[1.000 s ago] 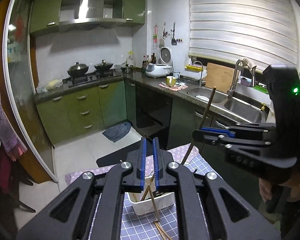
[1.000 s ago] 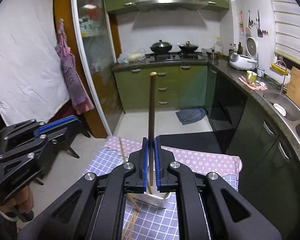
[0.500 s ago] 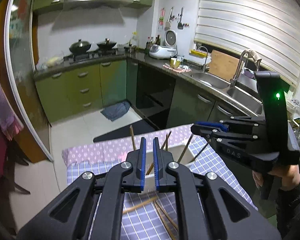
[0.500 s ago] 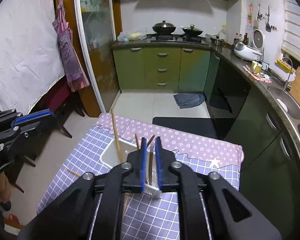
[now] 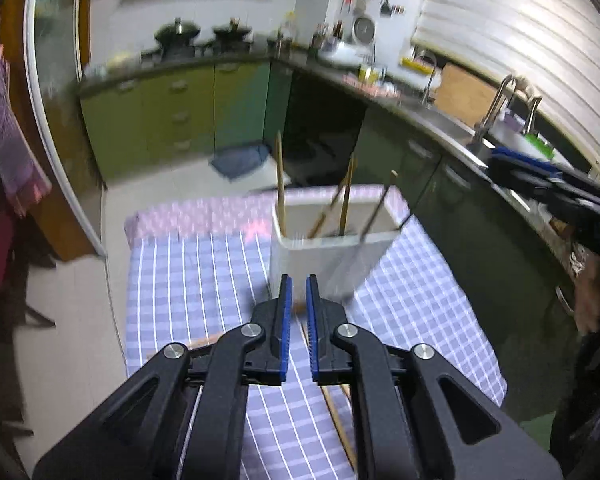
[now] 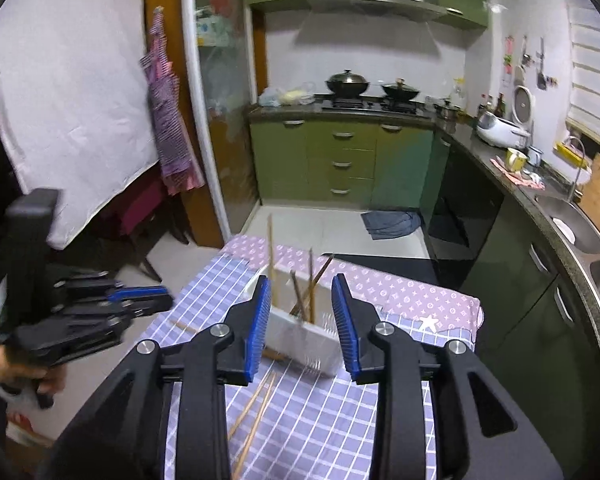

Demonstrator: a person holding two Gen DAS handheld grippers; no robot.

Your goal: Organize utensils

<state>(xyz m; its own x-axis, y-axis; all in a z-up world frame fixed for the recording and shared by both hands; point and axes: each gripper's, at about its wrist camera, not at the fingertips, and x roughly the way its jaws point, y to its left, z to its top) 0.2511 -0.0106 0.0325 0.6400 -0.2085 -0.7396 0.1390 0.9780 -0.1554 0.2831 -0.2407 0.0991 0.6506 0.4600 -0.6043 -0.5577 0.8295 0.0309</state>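
A white utensil holder (image 5: 332, 256) stands on the purple checked tablecloth (image 5: 204, 280) with several wooden chopsticks (image 5: 346, 200) leaning in it. It also shows in the right wrist view (image 6: 304, 340). Loose chopsticks (image 6: 256, 404) lie on the cloth in front of it. My left gripper (image 5: 296, 292) is shut and empty, just short of the holder's near wall. My right gripper (image 6: 302, 300) is open and empty above the holder. The right gripper shows at the left wrist view's right edge (image 5: 540, 184), the left gripper at the right wrist view's left (image 6: 140, 300).
Green kitchen cabinets (image 6: 340, 160) and a dark counter with a sink (image 5: 460, 128) run behind and to the right of the table. A cloth (image 6: 392, 224) lies on the floor. One more chopstick (image 6: 184, 326) lies on the table's left part.
My right gripper opened and let go of the chopstick, which now stands in the holder. My left gripper tilted down and moved closer to the holder.
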